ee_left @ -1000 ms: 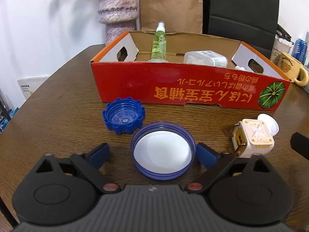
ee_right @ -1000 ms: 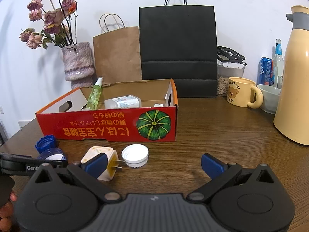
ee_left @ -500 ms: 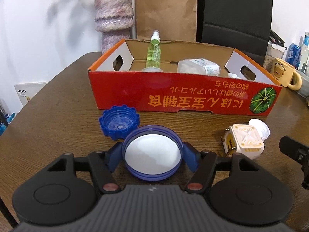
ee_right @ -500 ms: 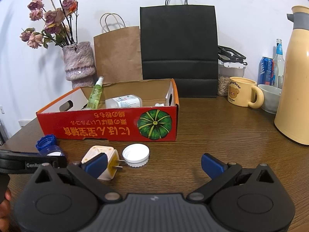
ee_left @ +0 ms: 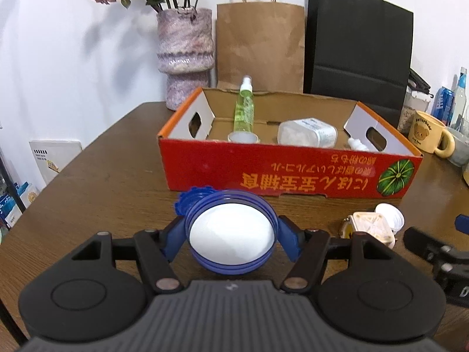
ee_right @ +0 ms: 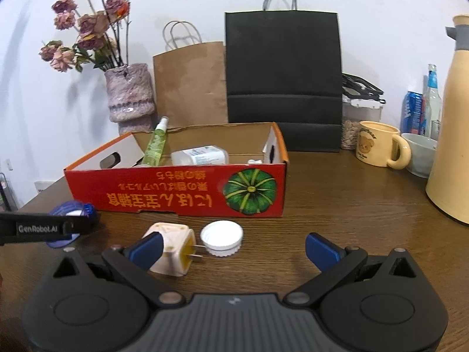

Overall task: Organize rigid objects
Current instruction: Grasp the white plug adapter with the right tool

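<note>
My left gripper (ee_left: 231, 239) is shut on a round blue lid with a white inside (ee_left: 231, 234) and holds it lifted above the table, in front of the red cardboard box (ee_left: 293, 173). A blue notched cap (ee_left: 187, 198) lies behind the lid. The box holds a green spray bottle (ee_left: 244, 108), a white container (ee_left: 307, 135) and a small roll. My right gripper (ee_right: 234, 249) is open and empty above the table. A cream plug adapter (ee_right: 173, 248) and a white cap (ee_right: 222, 237) lie just ahead of its left finger.
A vase of dried flowers (ee_right: 129, 96), a brown paper bag (ee_right: 190, 85) and a black bag (ee_right: 284, 82) stand behind the box. A bear mug (ee_right: 378, 143), a bowl, cans and a tall cream jug (ee_right: 451, 129) stand at the right.
My left gripper closed on the round blue lid and lifted it off the table. The right gripper stayed almost still.
</note>
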`<action>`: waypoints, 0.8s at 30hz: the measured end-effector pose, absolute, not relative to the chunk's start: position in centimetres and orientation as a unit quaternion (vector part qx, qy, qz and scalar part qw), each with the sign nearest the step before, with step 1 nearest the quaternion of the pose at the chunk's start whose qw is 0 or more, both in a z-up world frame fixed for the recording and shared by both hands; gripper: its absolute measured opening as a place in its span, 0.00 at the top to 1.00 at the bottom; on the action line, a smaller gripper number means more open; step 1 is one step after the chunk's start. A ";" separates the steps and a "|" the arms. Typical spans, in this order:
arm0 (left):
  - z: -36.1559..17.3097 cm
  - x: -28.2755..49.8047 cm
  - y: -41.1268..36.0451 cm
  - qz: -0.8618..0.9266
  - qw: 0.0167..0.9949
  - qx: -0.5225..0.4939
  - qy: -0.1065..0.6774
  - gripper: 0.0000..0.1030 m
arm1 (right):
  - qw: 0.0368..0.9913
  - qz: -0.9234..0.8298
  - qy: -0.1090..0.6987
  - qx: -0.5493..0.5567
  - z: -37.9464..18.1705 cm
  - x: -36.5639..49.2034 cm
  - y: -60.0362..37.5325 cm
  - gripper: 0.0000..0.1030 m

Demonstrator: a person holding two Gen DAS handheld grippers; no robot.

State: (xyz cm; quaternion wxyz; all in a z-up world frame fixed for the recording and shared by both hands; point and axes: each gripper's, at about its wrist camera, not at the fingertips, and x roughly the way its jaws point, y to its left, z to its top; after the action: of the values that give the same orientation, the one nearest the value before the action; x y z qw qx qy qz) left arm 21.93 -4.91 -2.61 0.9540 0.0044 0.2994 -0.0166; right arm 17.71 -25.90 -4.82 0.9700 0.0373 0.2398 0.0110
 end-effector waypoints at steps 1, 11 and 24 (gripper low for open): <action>-2.5 21.9 -4.8 -0.016 0.955 0.004 0.297 0.34 | 0.970 0.014 0.241 0.035 -4.8 17.8 -25.6 0.00; -1.8 21.6 -3.4 -0.010 0.960 0.010 0.279 0.34 | 0.964 0.027 0.265 0.021 -5.2 19.9 -22.2 0.00; -1.3 21.7 -1.5 -0.003 0.962 -0.001 0.273 0.34 | 0.950 0.028 0.310 0.020 -6.0 22.4 -20.1 0.17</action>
State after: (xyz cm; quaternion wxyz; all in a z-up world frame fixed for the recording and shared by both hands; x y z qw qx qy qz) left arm 21.73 -1.45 -1.34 0.9620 -0.0012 0.2730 -0.0027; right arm 22.44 -20.05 -6.00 0.9500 0.0196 0.3104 0.0278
